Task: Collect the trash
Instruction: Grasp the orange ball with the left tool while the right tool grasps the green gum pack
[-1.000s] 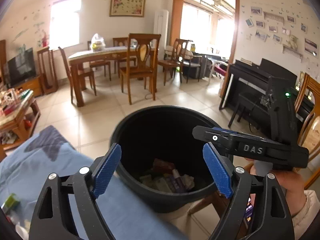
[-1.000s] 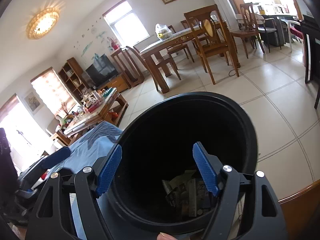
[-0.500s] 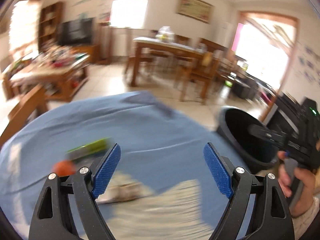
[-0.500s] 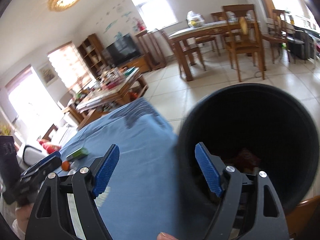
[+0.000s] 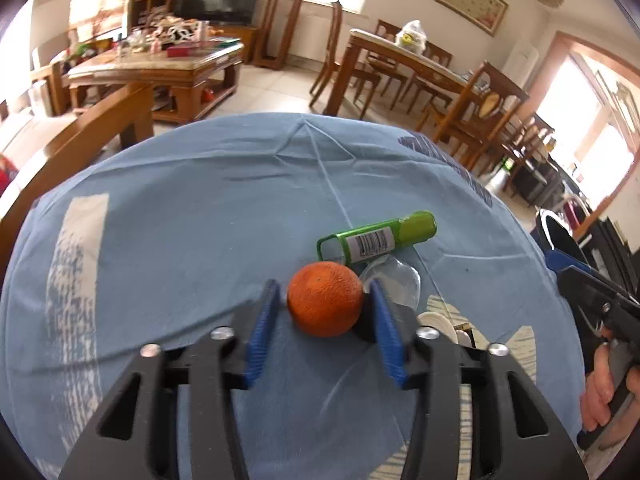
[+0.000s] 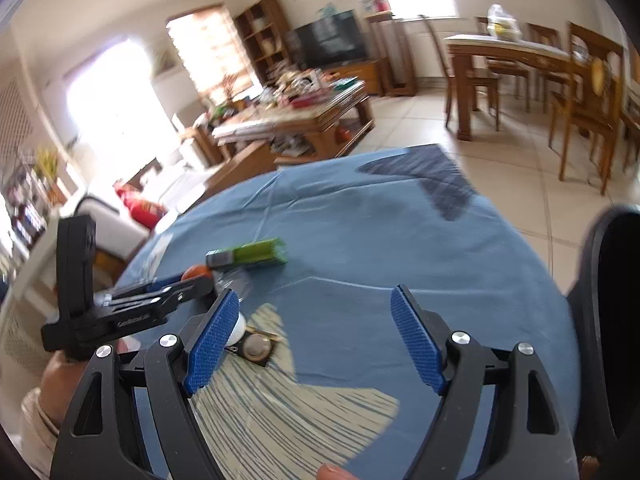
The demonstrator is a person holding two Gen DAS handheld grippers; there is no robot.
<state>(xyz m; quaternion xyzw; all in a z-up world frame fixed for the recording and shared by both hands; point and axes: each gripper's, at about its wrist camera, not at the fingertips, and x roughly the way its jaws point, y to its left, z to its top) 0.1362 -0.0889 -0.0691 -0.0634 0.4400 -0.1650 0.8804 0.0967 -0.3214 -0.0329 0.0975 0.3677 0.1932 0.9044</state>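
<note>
Closing on the orange (image 5: 325, 299), left gripper (image 5: 323, 308) pads flank it on the blue cloth (image 5: 192, 216); contact uncertain. Green tube (image 5: 376, 237) and clear wrapper (image 5: 394, 276) remain uncollected.

Right view: right gripper (image 6: 316, 340) open, empty; black bin (image 6: 612, 304) beside table.

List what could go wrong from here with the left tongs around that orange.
1. The round orange fruit sits between the left tongs; the right pad touches, the left shows a sliver of gap, so it may roll or slip out on lifting.
2. The clear plastic piece and green cardboard box lie just behind it and may get nudged.
3. The black trash bin sits off the blue cloth's edge; a long carry.
</note>
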